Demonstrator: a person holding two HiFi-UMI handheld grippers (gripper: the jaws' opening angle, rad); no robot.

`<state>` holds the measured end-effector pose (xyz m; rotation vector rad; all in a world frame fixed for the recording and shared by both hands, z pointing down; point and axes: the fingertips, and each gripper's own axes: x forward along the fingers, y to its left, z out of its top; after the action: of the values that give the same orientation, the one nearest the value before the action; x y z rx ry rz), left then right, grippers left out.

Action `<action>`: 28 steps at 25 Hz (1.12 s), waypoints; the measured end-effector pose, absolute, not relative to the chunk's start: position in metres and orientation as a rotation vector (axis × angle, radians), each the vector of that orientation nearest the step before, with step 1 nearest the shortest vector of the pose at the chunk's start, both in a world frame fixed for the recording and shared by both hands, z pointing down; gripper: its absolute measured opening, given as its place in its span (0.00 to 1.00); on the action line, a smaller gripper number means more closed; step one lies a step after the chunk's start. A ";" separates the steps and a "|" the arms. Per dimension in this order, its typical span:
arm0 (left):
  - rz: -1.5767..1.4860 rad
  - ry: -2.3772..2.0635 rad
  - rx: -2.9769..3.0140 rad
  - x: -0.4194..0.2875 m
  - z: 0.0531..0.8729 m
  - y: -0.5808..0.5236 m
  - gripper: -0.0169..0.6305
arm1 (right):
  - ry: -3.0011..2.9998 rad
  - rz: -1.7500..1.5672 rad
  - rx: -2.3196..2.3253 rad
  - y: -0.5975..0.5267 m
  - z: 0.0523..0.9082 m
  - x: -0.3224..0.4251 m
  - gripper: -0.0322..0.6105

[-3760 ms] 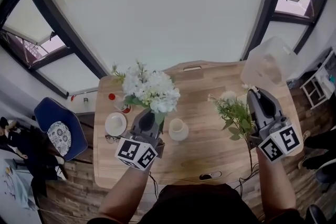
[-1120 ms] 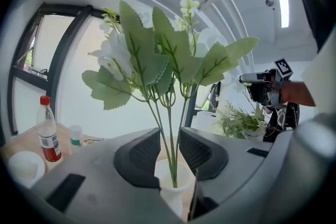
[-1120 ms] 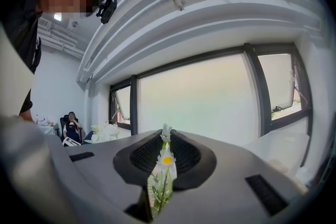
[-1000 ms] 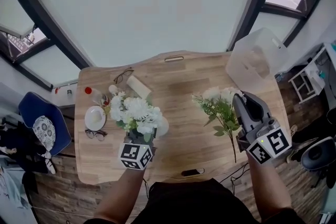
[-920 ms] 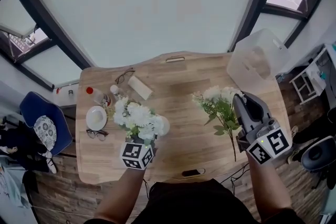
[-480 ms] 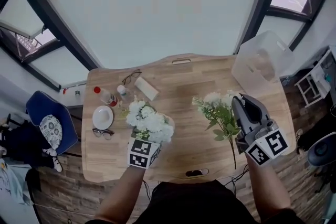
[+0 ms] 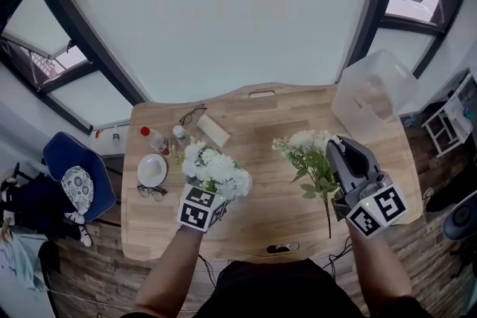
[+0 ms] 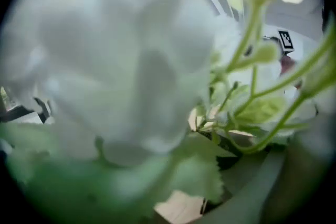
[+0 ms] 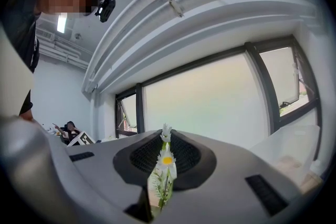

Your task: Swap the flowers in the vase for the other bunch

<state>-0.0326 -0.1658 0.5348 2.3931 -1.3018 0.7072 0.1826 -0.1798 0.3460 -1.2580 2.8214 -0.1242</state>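
Note:
My left gripper [image 7: 212,188] reaches into a bunch of big white flowers [image 7: 215,167] low over the wooden table [image 7: 253,115]. Its jaws are opening, with the bunch's stems and leaves [image 8: 247,113] still between them. In the left gripper view blurred white petals [image 8: 121,60] fill nearly the whole picture. The white vase [image 7: 247,183] shows only as a rim just right of that bunch. My right gripper [image 7: 337,149] is shut on the other bunch [image 7: 307,154], green with small white heads, its long stem trailing towards the table's front edge. A daisy sprig [image 9: 166,161] sticks up between the right jaws.
On the table's left are a white plate [image 7: 152,170], glasses [image 7: 153,194], two small bottles [image 7: 153,138], a white box [image 7: 213,130] and another pair of glasses [image 7: 192,114]. A clear plastic bin [image 7: 373,93] stands at the back right. A dark device [image 7: 282,248] lies at the front edge.
The white bunch has tipped over and sunk lower beside the vase, and the left gripper's marker cube has turned with it. The right gripper keeps its bunch in the same place.

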 end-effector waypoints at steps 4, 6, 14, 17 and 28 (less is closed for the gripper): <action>0.804 -1.235 2.361 -0.028 0.545 -0.176 0.52 | 2.827 -0.138 -1.244 -0.180 0.348 0.178 0.15; 0.798 -1.249 2.355 -0.026 0.548 -0.177 0.52 | 2.827 -0.143 -1.235 -0.180 0.348 0.176 0.15; 0.631 -1.400 2.429 -0.034 0.540 -0.159 0.52 | 2.842 -0.155 -1.206 -0.181 0.352 0.171 0.15; 0.596 -1.407 2.424 -0.035 0.540 -0.153 0.52 | 2.847 -0.160 -1.192 -0.181 0.352 0.168 0.15; 0.561 -1.386 2.436 -0.046 0.544 -0.122 0.52 | 2.861 -0.139 -1.171 -0.174 0.347 0.143 0.15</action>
<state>-0.0464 -0.1223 0.5436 2.4362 -1.3856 0.5611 0.1434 -0.1742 0.3471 -1.1713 2.8611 -0.1386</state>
